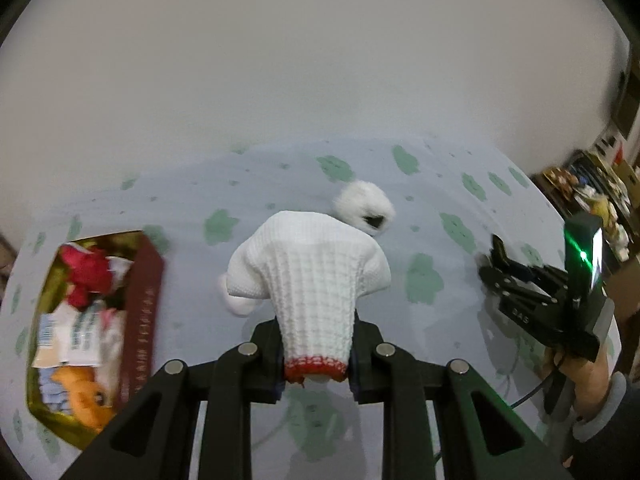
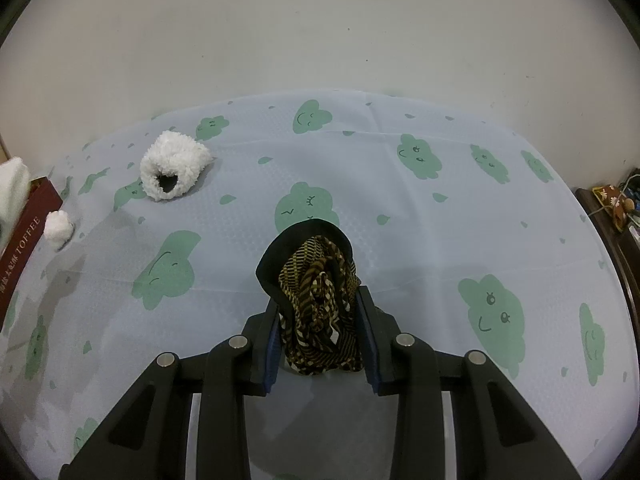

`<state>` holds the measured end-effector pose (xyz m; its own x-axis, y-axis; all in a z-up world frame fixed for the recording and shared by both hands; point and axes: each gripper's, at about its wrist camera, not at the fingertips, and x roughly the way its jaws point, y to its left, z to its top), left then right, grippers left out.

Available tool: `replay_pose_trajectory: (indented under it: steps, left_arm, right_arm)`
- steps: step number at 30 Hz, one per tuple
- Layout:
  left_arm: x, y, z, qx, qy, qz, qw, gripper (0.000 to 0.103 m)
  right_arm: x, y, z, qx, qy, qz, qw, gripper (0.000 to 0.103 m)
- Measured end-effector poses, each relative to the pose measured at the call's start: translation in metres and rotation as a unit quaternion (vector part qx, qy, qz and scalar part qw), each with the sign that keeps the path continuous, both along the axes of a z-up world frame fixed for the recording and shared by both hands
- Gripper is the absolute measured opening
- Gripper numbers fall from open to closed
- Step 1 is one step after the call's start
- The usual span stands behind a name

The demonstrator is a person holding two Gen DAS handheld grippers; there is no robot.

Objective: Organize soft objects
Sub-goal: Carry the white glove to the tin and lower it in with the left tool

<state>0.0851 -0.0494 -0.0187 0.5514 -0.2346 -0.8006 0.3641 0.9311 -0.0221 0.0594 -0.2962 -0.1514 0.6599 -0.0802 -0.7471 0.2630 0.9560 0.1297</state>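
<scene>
White knit glove (image 1: 312, 280), clamped at its red cuff by the left gripper (image 1: 316, 364), hangs above the tablecloth (image 1: 400, 208) beside the toffee box (image 1: 140, 312); right gripper (image 2: 320, 336) pinches a striped scarf (image 2: 320, 312). Thin cuff hold risks slipping.

Cloud-print tablecloth (image 2: 400, 240) under fluffy white cuff (image 2: 174, 170), small puff (image 2: 58, 229), maroon box (image 1: 140, 312)

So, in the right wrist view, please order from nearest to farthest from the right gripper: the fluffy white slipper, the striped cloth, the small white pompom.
1. Striped cloth: between the right gripper fingers.
2. Fluffy white slipper: upper left.
3. Small white pompom: far left, beside the red box.
</scene>
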Motion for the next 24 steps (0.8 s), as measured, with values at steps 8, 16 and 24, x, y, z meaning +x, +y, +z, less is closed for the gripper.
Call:
replay_pose_trajectory:
  steps: [8,16,24]
  left_arm:
    - [0.001,0.049,0.019,0.008,-0.016,0.046,0.9988,0.023]
    - [0.009,0.099,0.033,0.008,-0.034,0.104,0.9939,0.023]
    - [0.015,0.148,0.039,0.017,-0.04,0.152,0.9874,0.023]
  right_arm:
    - [0.0,0.0,0.0,-0.001,0.0,0.0,1.0,0.033]
    - [0.0,0.001,0.001,-0.001,0.0,0.0,1.0,0.033]
    - [0.001,0.0,0.001,-0.001,0.001,0.001,1.0,0.033]
